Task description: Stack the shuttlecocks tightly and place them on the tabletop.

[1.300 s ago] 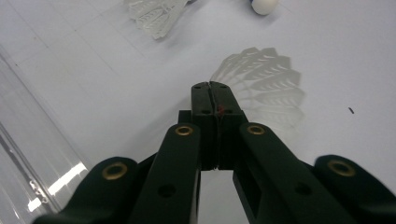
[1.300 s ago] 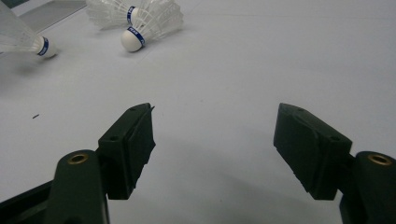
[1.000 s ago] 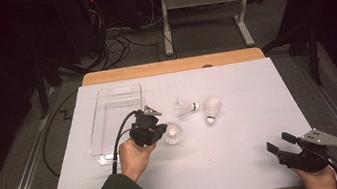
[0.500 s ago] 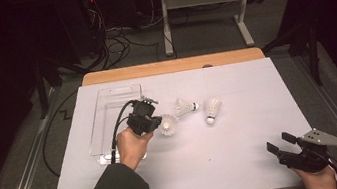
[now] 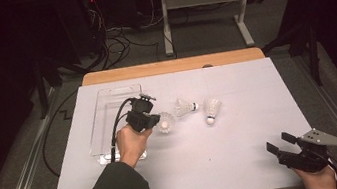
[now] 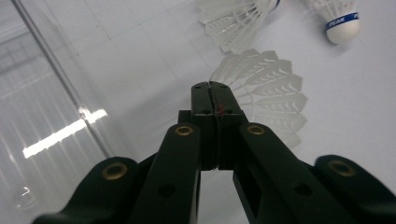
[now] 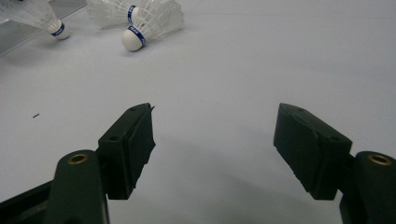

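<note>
- Landmark: the clear plastic tray [image 5: 109,114] on the white table cover [image 5: 242,129]. All positions below refer to it.
- Held shuttlecock [image 5: 165,122]: just off the tray's right wall, at the tip of the left gripper [image 5: 153,122]. In the left gripper view, the jaws are clenched together on the edge of the feather skirt [image 6: 268,93], which fans out beyond the tips.
- Handling judgement: very light, so a gentle pinch likely suffices. The feather skirt is thin and springy and probably crushes or splits under hard pressure. The rounded cork end is the stiffer part but may slip between flat pads. A hold on the skirt rim, as here, lets the item swing; move slowly.
- Appearance: white feathers in an overlapping cone; its cork faces away from the left gripper view's camera.
- Second shuttlecock [image 5: 184,107] and third shuttlecock [image 5: 212,108]: farther right of the tray, lying on their sides near each other. Each has a white cork with a blue band [image 7: 132,37].
- Right gripper [image 5: 285,145]: well apart from the tray, at the near right corner of the cover. Jaws released and wide, nothing between them.
</note>
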